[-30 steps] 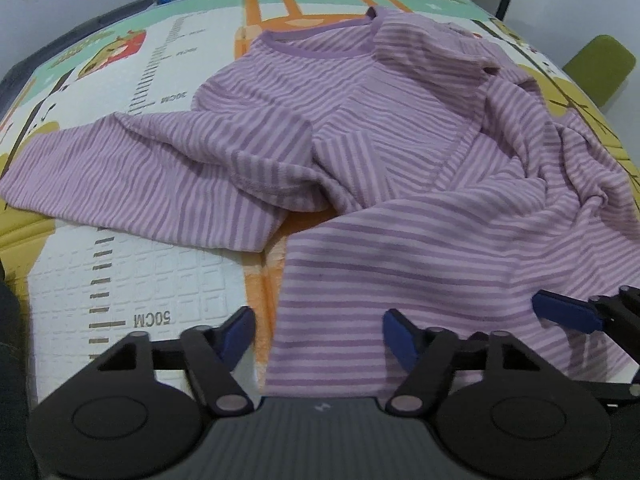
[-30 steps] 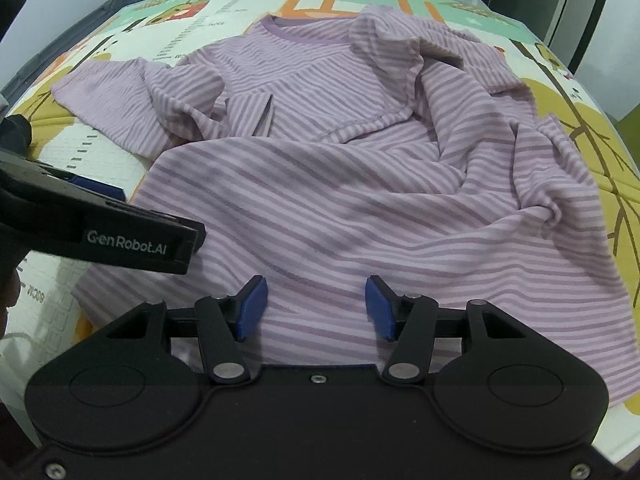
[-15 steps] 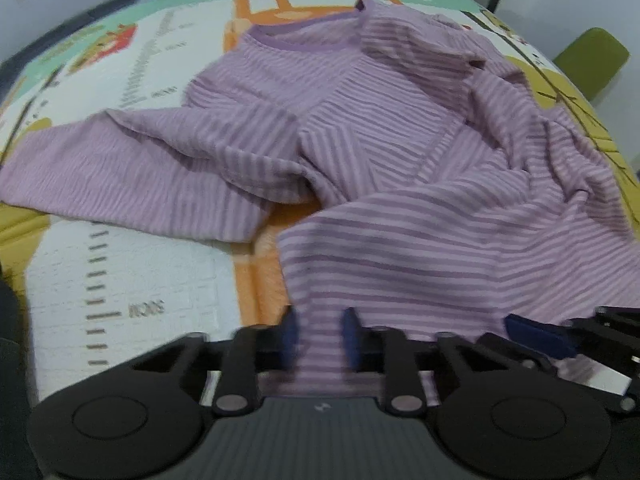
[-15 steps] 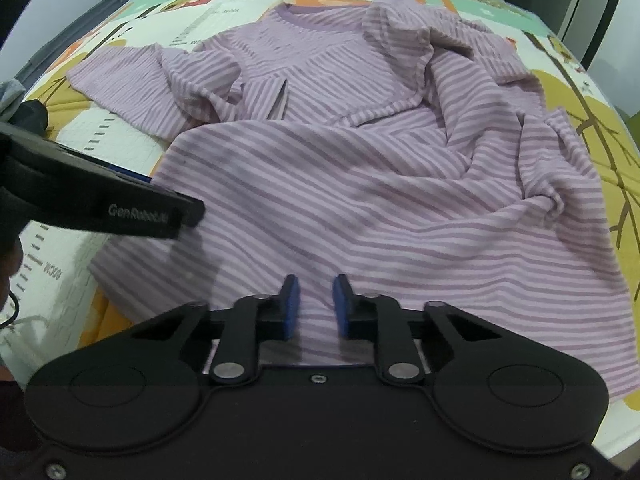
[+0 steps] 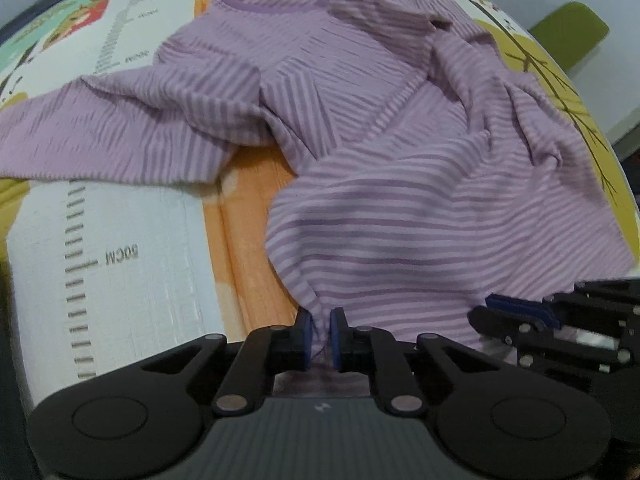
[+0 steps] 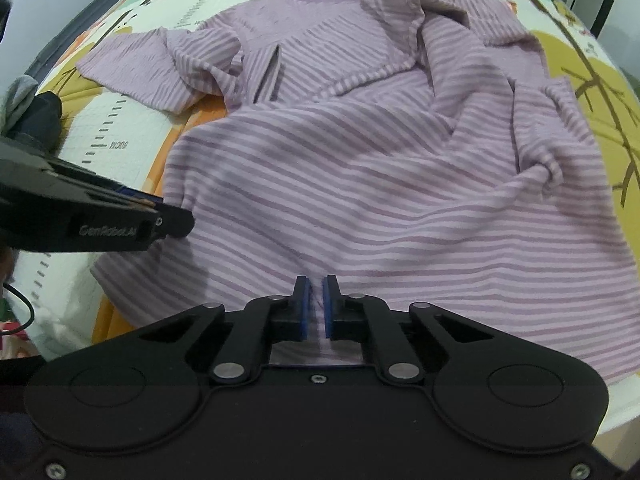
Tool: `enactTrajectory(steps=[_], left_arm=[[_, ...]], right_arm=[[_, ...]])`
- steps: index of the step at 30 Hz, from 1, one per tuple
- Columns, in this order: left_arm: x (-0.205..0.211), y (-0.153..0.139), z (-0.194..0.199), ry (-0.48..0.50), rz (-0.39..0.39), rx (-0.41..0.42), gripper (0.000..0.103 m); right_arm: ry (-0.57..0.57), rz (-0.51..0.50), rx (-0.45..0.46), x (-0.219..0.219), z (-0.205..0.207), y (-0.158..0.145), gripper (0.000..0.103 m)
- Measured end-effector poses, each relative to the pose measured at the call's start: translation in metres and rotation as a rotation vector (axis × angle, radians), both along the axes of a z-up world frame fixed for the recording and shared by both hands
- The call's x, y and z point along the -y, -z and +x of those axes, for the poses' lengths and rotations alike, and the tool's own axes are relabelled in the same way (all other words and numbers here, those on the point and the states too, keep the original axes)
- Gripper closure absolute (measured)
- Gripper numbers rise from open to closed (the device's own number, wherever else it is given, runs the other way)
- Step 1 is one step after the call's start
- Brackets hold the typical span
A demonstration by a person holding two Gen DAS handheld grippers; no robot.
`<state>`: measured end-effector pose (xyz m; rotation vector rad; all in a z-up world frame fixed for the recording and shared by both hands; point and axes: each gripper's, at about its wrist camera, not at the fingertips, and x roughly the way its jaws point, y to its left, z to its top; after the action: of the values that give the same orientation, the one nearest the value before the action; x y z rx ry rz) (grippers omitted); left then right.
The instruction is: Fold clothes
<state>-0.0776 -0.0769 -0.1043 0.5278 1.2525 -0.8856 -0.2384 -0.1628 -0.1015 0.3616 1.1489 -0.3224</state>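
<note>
A purple striped long-sleeved shirt (image 5: 400, 200) lies crumpled on the play mat, collar at the far end, one sleeve stretched out to the left. My left gripper (image 5: 319, 320) is closing on the hem's near left corner, and a pinch of striped cloth sits between its blue pads. In the right wrist view, the shirt (image 6: 380, 180) fills the middle, and my right gripper (image 6: 316, 292) is closing on the near hem with a fold of cloth between its pads. Each gripper shows in the other's view: the right one (image 5: 520, 308) and the left one (image 6: 160, 216).
The shirt rests on a colourful play mat (image 5: 140, 260) printed with a height ruler and an orange giraffe. A green chair (image 5: 568, 36) stands beyond the mat's right edge. Grey and dark cloth (image 6: 28, 96) lies at the mat's left edge.
Both grippers went from wide open over the hem to pinched on it. The cloth at the left corner has bunched and lifted slightly off the mat.
</note>
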Motion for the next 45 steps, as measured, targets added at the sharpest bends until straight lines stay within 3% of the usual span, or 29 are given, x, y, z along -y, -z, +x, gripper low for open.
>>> enactTrajectory(steps=[13,18,22,24,34,43,45], left_arm=[[-0.009,0.003,-0.025,0.08,0.037,-0.049,0.09],[-0.011,-0.001,-0.028,0.087,0.034,-0.049,0.072],[-0.015,-0.004,-0.024,0.065,0.004,-0.091,0.058],[-0.015,-0.008,-0.019,0.052,-0.009,-0.083,0.057],[-0.017,-0.018,0.012,-0.047,-0.08,-0.022,0.039],[-0.007,-0.017,0.046,-0.152,-0.12,-0.025,0.037],[-0.004,-0.015,0.054,-0.171,-0.122,-0.029,0.036]], right_arm=[[-0.088,0.057,-0.056,0.002,-0.024,-0.003,0.096],[-0.105,0.08,-0.031,0.008,-0.029,-0.013,0.088],[-0.106,0.055,0.029,0.013,-0.026,-0.03,0.078],[-0.103,0.044,0.052,0.016,-0.023,-0.037,0.075],[-0.072,0.032,0.111,0.023,0.008,-0.045,0.072],[-0.052,0.027,0.152,0.027,0.049,-0.045,0.071],[-0.058,0.013,0.161,0.027,0.058,-0.047,0.067]])
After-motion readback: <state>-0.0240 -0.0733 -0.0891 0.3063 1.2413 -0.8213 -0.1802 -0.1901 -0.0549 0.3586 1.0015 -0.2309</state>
